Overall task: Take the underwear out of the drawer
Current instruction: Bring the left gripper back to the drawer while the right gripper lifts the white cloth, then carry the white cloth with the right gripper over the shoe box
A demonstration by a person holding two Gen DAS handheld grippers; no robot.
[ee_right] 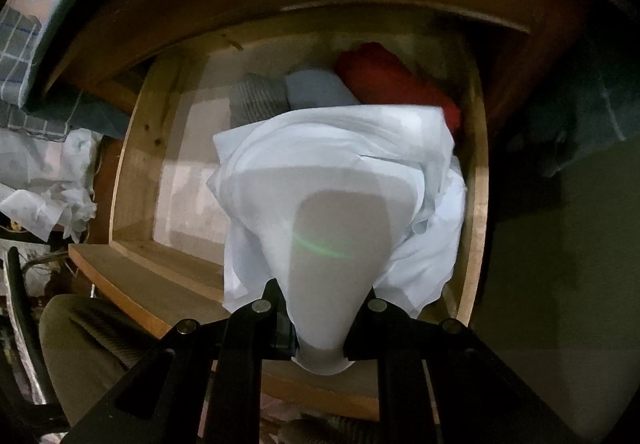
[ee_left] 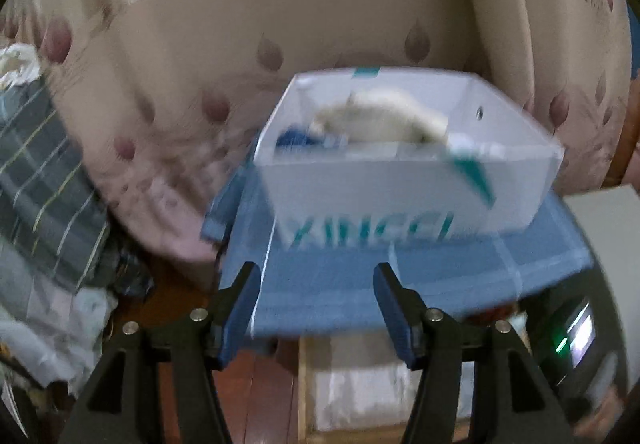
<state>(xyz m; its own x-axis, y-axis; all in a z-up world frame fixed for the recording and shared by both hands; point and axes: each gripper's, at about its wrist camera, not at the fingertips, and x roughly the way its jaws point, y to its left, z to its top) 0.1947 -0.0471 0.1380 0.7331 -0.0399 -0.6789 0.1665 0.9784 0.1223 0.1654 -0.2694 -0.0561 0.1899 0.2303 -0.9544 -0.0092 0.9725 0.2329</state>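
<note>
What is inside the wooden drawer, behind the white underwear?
Behind the white underwear in the wooden drawer lie three rolled items: ribbed gray, plain gray, red. Anything beneath the underwear is hidden.

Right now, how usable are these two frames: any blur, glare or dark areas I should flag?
Left wrist view: motion blur smears the white box and its teal lettering, though the open left hand-held gripper stays sharper. Right wrist view: sharper but dim, corners nearly black; a green flare arc crosses the white underwear clamped by the right hand-held gripper above the wooden drawer.
</note>
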